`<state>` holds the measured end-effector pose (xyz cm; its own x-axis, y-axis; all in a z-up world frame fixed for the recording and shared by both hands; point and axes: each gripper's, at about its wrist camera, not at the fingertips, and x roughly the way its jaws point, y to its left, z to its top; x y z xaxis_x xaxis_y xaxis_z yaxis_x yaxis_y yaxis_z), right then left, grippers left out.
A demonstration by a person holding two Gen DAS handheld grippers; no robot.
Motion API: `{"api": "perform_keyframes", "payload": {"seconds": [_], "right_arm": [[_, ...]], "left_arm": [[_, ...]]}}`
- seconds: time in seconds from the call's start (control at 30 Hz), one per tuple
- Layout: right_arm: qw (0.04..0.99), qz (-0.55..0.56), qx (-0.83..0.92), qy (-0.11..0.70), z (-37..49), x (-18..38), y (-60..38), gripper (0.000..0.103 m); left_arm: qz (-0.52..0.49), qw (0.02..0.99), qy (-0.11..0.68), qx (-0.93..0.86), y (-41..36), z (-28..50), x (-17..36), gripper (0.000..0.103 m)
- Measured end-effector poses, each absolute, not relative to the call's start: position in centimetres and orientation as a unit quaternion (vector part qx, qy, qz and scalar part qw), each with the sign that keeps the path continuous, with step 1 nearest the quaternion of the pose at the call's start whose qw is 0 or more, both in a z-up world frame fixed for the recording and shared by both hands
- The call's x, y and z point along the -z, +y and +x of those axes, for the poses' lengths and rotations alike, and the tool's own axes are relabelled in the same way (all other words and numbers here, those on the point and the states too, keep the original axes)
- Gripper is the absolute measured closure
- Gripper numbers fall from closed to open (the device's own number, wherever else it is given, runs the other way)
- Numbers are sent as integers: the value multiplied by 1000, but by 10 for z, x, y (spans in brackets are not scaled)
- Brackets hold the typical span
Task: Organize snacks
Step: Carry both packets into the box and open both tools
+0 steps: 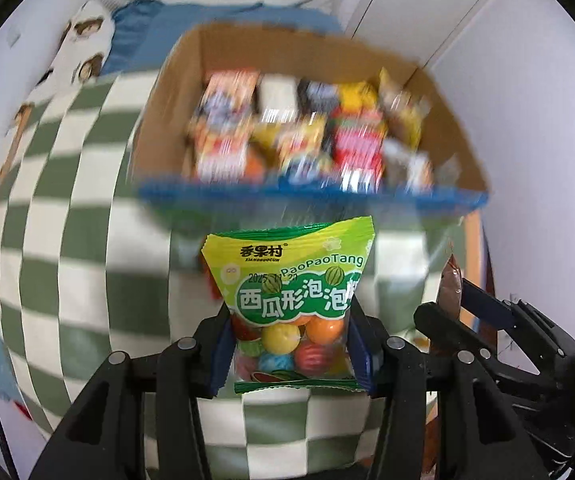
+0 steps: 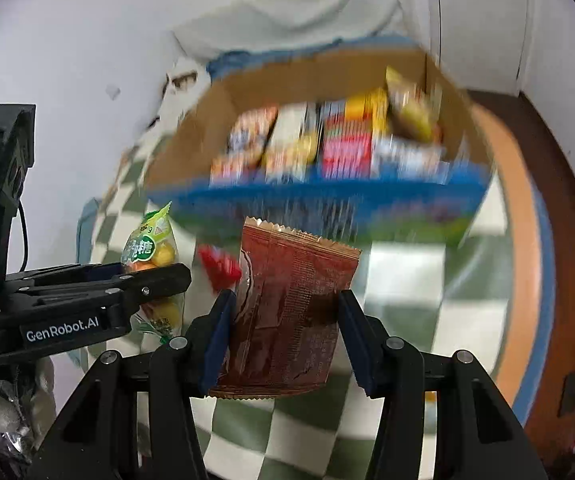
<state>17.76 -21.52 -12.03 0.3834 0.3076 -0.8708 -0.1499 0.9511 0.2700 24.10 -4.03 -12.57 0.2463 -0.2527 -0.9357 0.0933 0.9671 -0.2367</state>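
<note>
My left gripper (image 1: pixel 289 346) is shut on a green bubble-gum bag (image 1: pixel 291 300) with coloured balls inside, held upright in front of a cardboard box (image 1: pixel 167 92). The box has a blue front edge and holds several snack packs (image 1: pixel 307 128). My right gripper (image 2: pixel 283 332) is shut on a brown foil packet (image 2: pixel 291 312), also in front of the box (image 2: pixel 215 104). The left gripper with its green bag (image 2: pixel 147 240) shows at the left of the right wrist view. The right gripper (image 1: pixel 453 304) shows at the right of the left wrist view. A red wrapper (image 2: pixel 219 266) lies between them.
The box stands on a green-and-white checked cloth (image 1: pixel 67 240) over a round table with an orange and blue rim (image 2: pixel 527 280). A white wall and a door (image 1: pixel 507 60) are behind. Blue and white fabric (image 1: pixel 147 28) lies beyond the box.
</note>
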Motion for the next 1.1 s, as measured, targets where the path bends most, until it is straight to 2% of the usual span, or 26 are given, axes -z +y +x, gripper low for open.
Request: {"api": "perform_keyframes", "payload": {"seconds": [0.1,0.27,0.5,0.73,0.8,0.83,0.87,0.93,1.1], "right_arm": [[845,66,-130,514,219,96,-226,48],[849,34,-114,514,299,86,-233,48],[811,5,-92,577,396,125,-240,48],[779,-2,-74,623,437,163,-248,47],[773,7,-68,630,443,168,-252,36],[772,10,-67,632,443,170,-252,27],[771,14,-68,633,441,170,-251,18],[768,19,-65,637,441,173,-253,7],[766,15,-57,641,440,178,-251,6]], "left_arm": [[-56,795,593,110,-45,279,110,57],[-32,790,605,93,-53,355,118,57],[-10,757,651,63,-54,439,165,57],[-2,723,689,57,-59,472,205,56],[-6,718,694,56,-59,475,210,53],[-12,719,693,53,-57,475,211,45],[-16,720,692,51,-56,477,212,28],[-22,720,692,54,-54,479,213,12],[-24,726,686,48,-52,477,209,12]]}}
